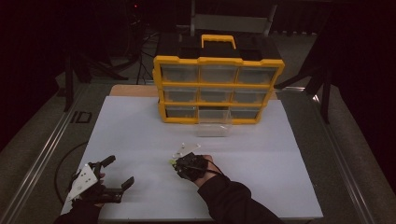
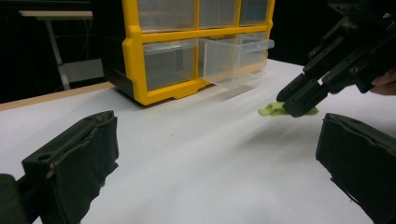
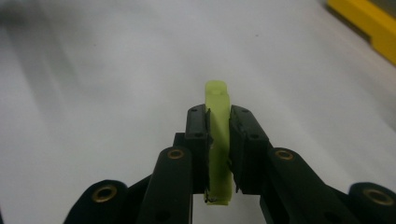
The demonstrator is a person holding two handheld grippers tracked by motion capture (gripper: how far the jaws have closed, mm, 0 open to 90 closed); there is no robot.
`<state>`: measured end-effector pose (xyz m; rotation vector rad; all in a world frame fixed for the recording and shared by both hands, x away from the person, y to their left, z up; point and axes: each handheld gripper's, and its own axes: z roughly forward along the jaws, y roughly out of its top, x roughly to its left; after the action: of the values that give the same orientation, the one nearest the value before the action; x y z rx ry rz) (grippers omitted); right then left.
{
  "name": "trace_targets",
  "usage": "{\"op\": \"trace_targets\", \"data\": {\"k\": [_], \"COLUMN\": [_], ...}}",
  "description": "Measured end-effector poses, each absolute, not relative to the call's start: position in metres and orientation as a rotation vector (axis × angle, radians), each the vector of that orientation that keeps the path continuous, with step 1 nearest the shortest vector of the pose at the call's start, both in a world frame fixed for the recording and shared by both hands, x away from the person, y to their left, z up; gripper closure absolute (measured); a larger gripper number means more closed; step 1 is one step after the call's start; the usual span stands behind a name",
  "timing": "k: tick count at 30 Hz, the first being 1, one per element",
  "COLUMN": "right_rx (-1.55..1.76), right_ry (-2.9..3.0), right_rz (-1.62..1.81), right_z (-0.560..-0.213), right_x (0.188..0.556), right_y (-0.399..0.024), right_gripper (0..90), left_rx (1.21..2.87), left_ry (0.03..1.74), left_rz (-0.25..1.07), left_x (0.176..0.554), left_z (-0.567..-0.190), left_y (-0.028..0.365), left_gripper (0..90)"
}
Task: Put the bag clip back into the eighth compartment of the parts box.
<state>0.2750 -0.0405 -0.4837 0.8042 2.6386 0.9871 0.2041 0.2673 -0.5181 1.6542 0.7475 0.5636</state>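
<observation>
A white worktop (image 1: 140, 140) is carrying a yellow-framed drawer organiser (image 1: 217, 88) that is standing at its far edge, with clear drawers in three rows. One clear drawer (image 1: 214, 122) in the bottom row is sticking out over the white surface. A strip of bare wood (image 1: 133, 90) is showing along the far left edge.
</observation>
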Motion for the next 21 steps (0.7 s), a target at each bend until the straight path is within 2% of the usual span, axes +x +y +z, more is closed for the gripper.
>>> {"op": "trace_targets", "data": {"k": [21], "right_rx": [0.778], "right_ry": [2.625], "right_rz": [0.956], "right_z": [-0.447], "right_x": [0.287], "right_y": [-0.074], "right_gripper": [78.5], "left_rx": [1.653], "left_ry": [0.748], "left_rz": [0.561], "left_x": [0.204], "left_z": [-0.519], "left_y": [0.267], "left_gripper": [0.0]}}
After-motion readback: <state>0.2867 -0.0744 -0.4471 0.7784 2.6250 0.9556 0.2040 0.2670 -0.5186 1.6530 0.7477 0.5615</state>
